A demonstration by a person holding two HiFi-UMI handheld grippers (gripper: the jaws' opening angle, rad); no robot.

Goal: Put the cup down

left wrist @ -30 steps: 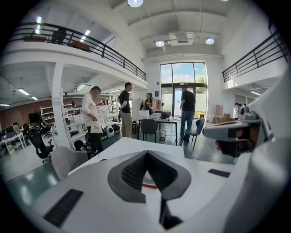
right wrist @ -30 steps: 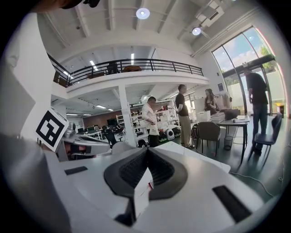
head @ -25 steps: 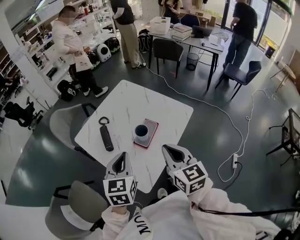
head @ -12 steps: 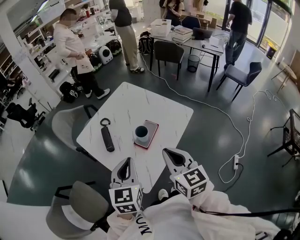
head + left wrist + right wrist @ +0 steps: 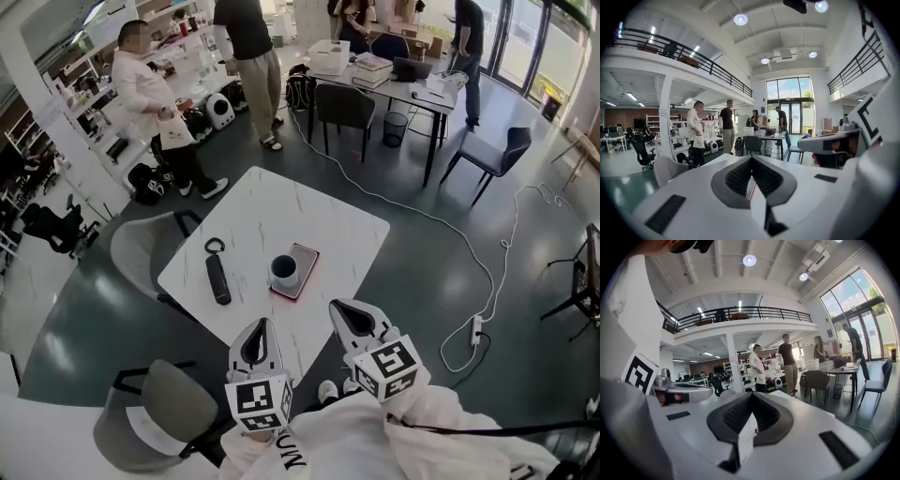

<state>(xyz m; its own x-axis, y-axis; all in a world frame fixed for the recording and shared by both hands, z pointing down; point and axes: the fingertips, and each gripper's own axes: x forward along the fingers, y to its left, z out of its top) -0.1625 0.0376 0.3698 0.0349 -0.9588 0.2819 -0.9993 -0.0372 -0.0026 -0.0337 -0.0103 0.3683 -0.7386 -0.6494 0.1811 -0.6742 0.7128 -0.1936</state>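
cup: the cup (image 5: 284, 270) is seen upright on the white marble table (image 5: 272, 202), set on one end of a red-edged flat item (image 5: 307, 256). It is held by neither gripper.
cup contents: only a dark inside is shown; whether anything is in it cannot be told.
left gripper: the left gripper (image 5: 262, 324) is held over the near edge of the table, pointed toward the cup and well short of it. In the left gripper view (image 5: 751, 159) its jaws are pressed together at the tips, with nothing caught between them.
right gripper: the right gripper (image 5: 335, 305) is held beside the left one, at the near right edge of the table. In the right gripper view (image 5: 751, 397) its jaws are likewise closed on nothing.
other item on the table: a black elongated object (image 5: 217, 277) with a loop at its far end is laid to the left of the cup, apart from it.
edges: the cup is placed nearer the near edge than the far one, clear of every edge.
open room: the far half of the table is left bare. A strip of bare top is seen between the cup and the two grippers.
around the table: a grey chair (image 5: 141, 251) is drawn up at the left edge and another (image 5: 155, 412) at the near left. A white cable (image 5: 487, 272) is trailed across the floor on the right.
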